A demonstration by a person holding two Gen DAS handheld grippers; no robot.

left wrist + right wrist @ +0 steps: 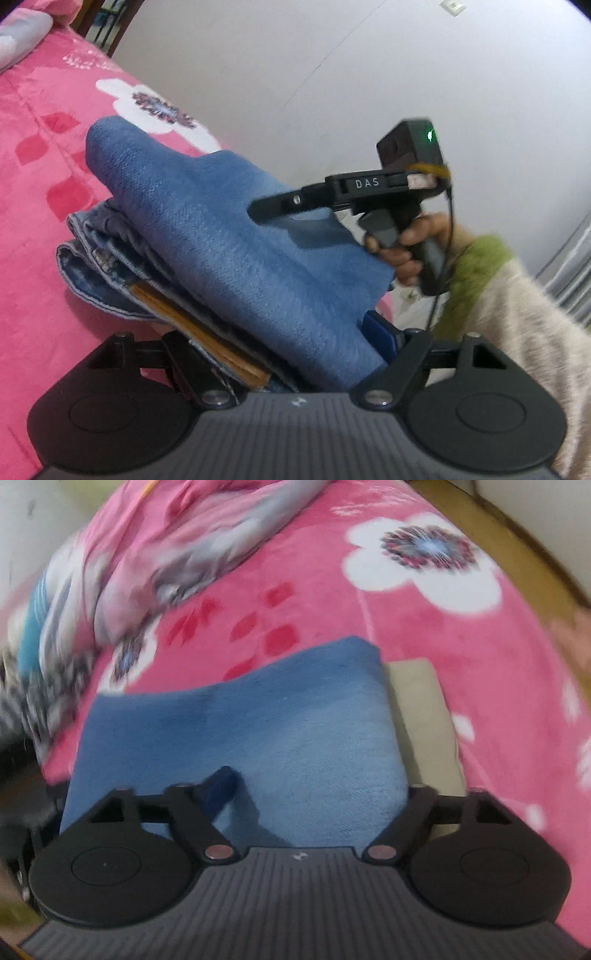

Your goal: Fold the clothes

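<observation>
A thick folded pair of blue jeans (229, 229), soft blue side up with an orange-brown patch at its edge, hangs just above the pink flowered blanket (33, 206). My left gripper (280, 339) is shut on the near end of the bundle, one finger on each side. From the right comes my right gripper (258, 212), held by a hand (399, 254), with its top finger lying on the cloth. In the right wrist view the jeans (280, 731) fill my right gripper (317, 782). One blue-padded finger (221, 786) rests on them and the other is hidden by the cloth.
A beige folded piece (421, 716) lies on the blanket (480, 664) just right of the jeans. A crumpled pink and grey quilt (155, 561) is heaped at the far left. A white wall (332, 74) runs along the bed's far side. A cream and green sleeve (517, 314) reaches in at the right.
</observation>
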